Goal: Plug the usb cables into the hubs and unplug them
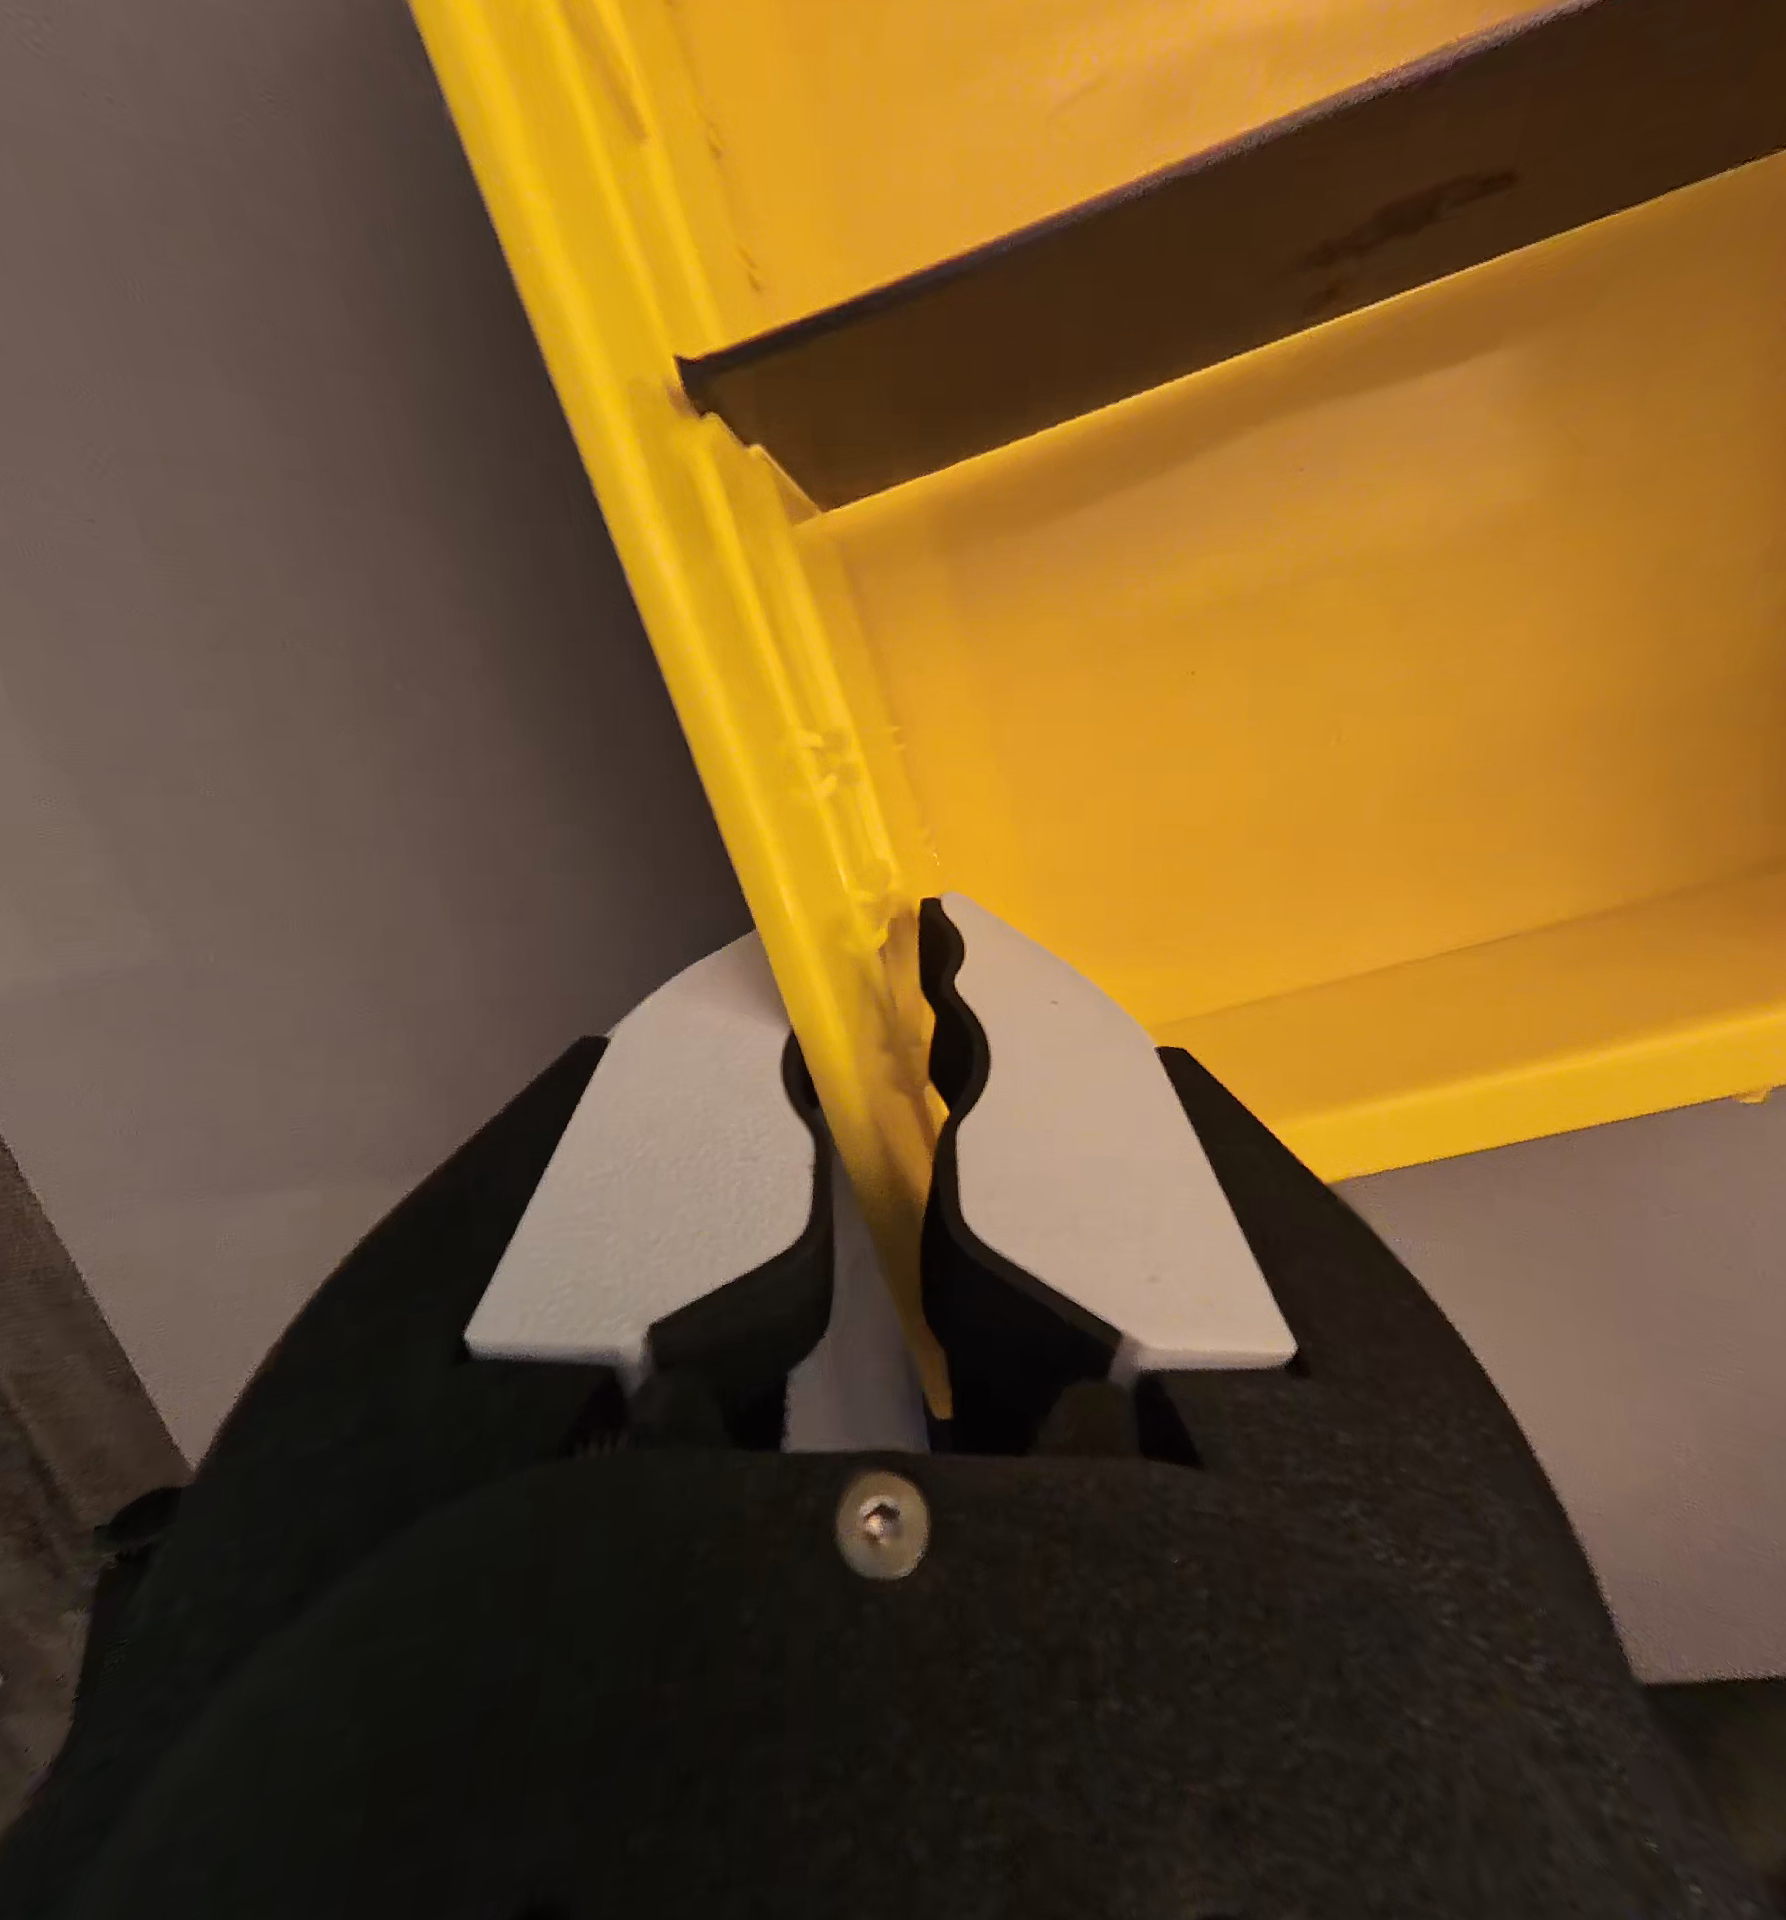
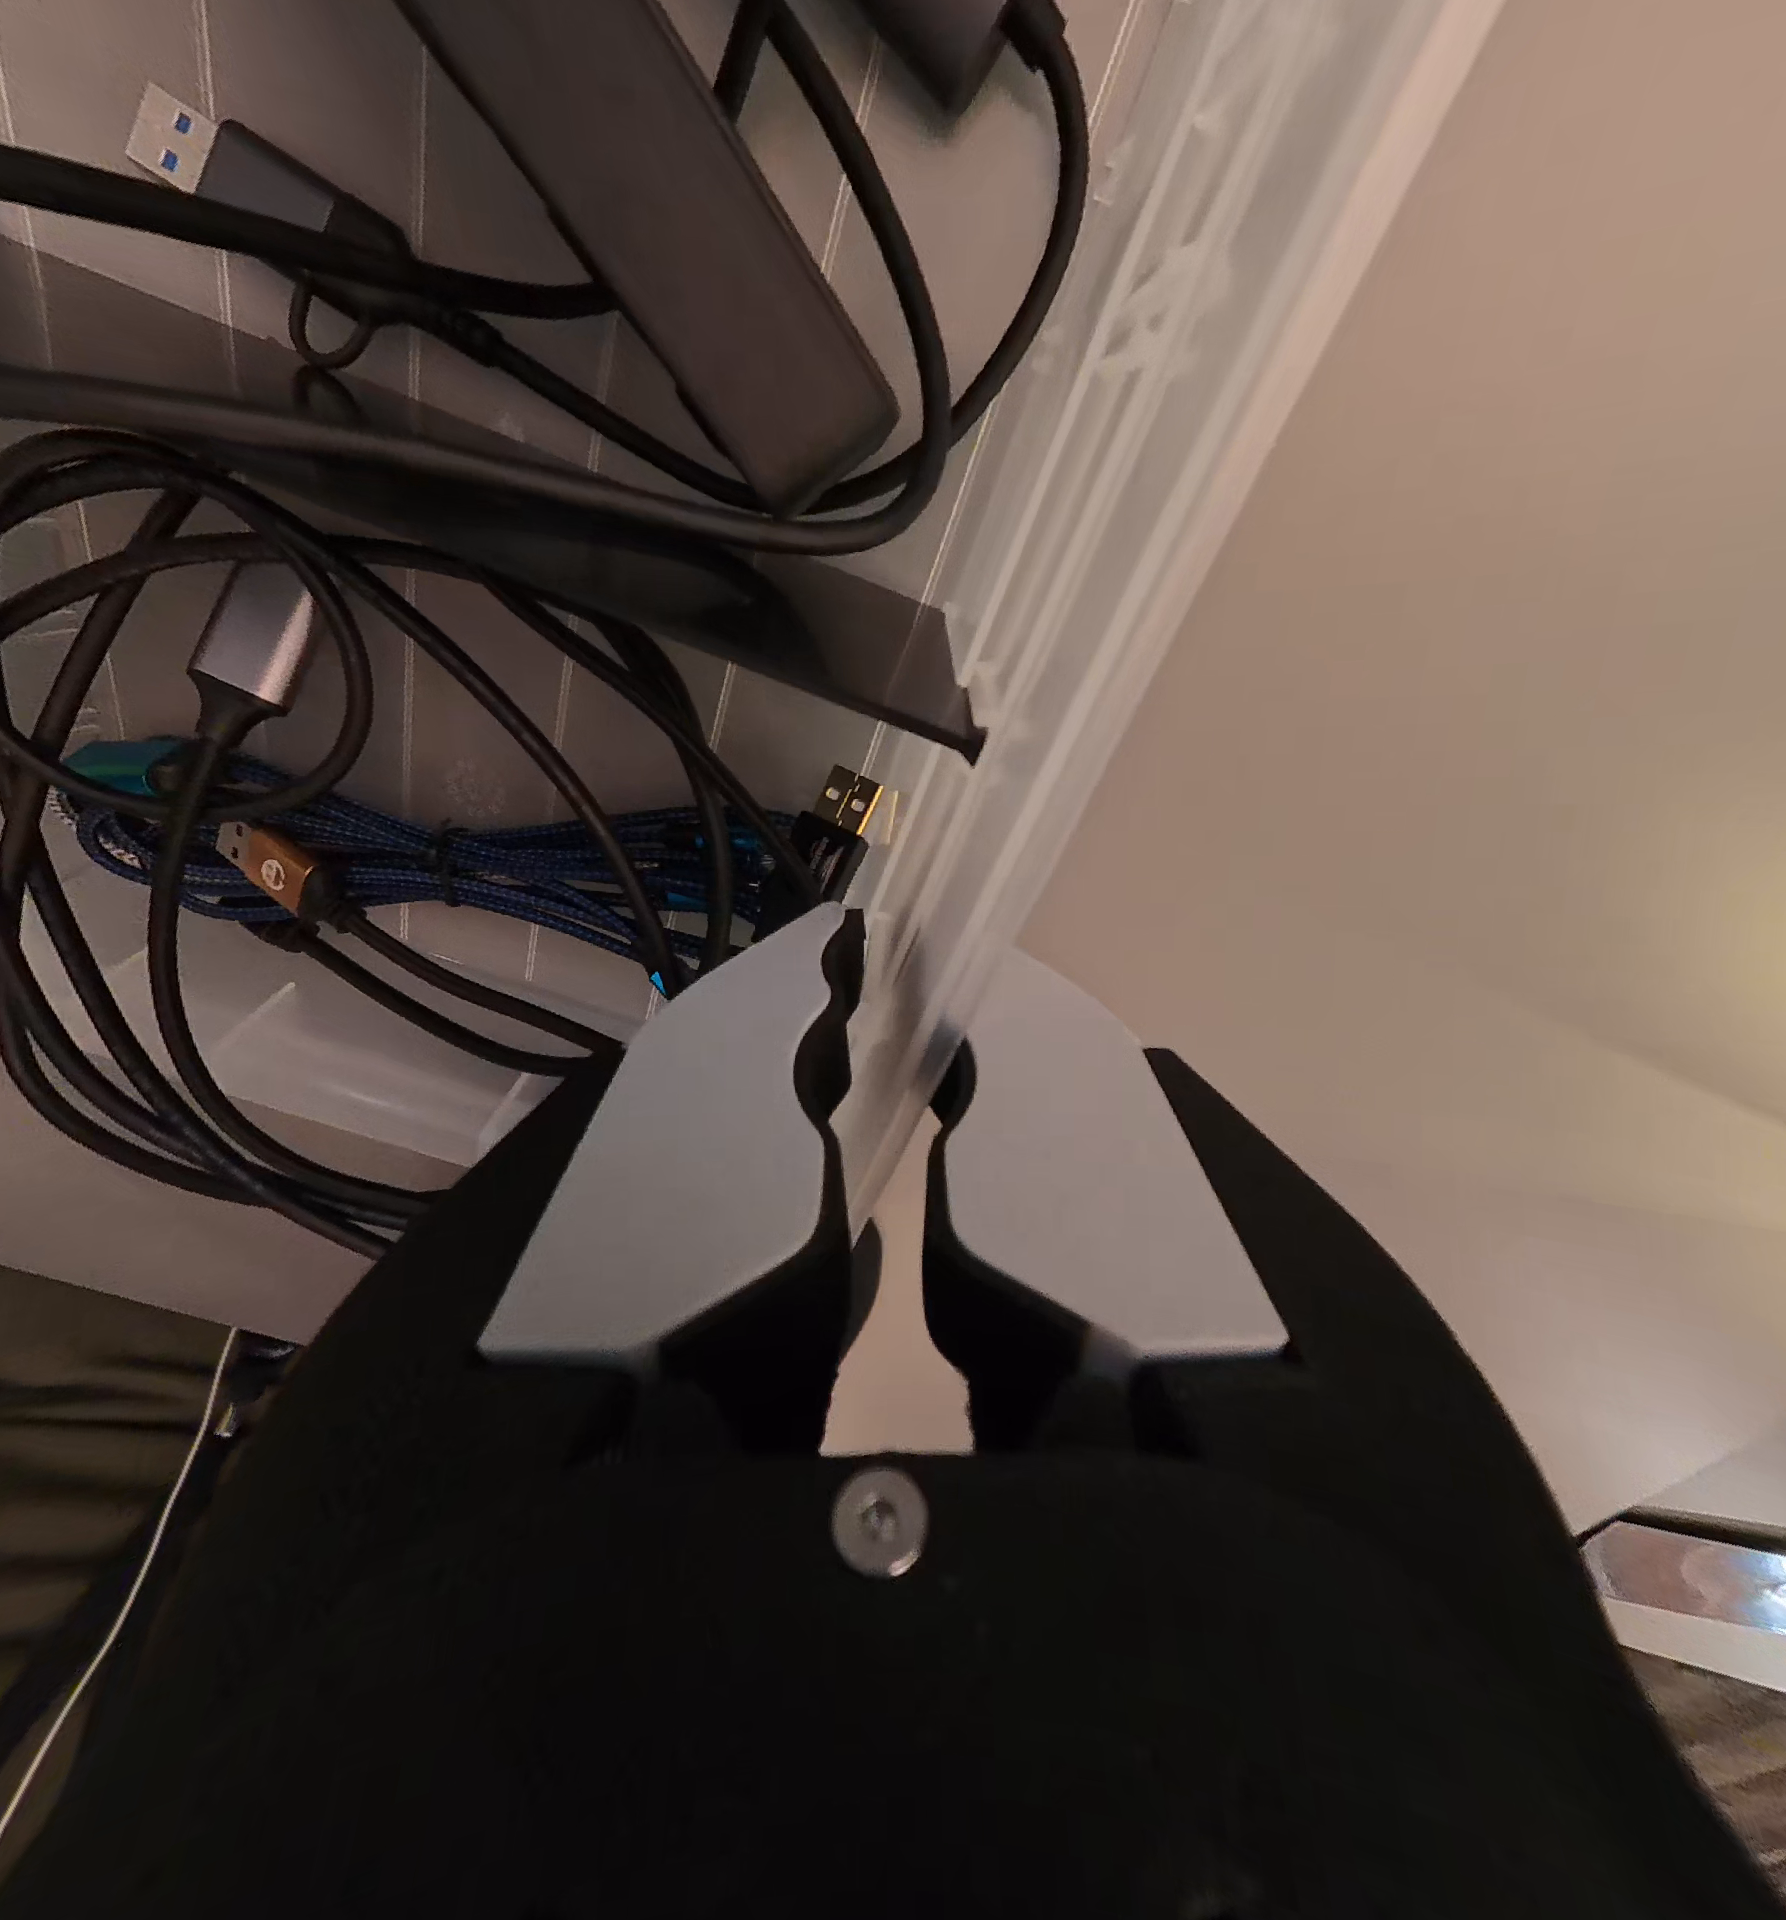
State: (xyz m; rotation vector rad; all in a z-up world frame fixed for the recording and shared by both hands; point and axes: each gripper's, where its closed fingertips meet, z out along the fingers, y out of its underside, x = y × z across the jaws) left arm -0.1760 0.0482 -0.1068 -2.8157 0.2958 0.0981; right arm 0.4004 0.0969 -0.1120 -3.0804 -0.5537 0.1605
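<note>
Yellow bin: a yellow plastic compartment tray [image 1: 1336, 727] with a dark divider [image 1: 1076, 343] stood tilted, its compartments bare.
Clear bin: a clear plastic compartment box [image 2: 1128, 416] held the task's things.
Hub: a long dark grey USB hub [image 2: 681, 239] lay in the upper compartment.
Cables: black USB cables [image 2: 89, 935] and a blue braided cable bundle [image 2: 515, 852] lay coiled below it, unplugged.
Left gripper [image 1: 884, 997]: fingers clamped on the yellow rim.
Right gripper [image 2: 894, 997]: fingers clamped on the clear rim.

Indoor room, perhaps a home: plain wall [image 2: 1491, 520], patterned carpet [image 2: 1762, 1787]
</note>
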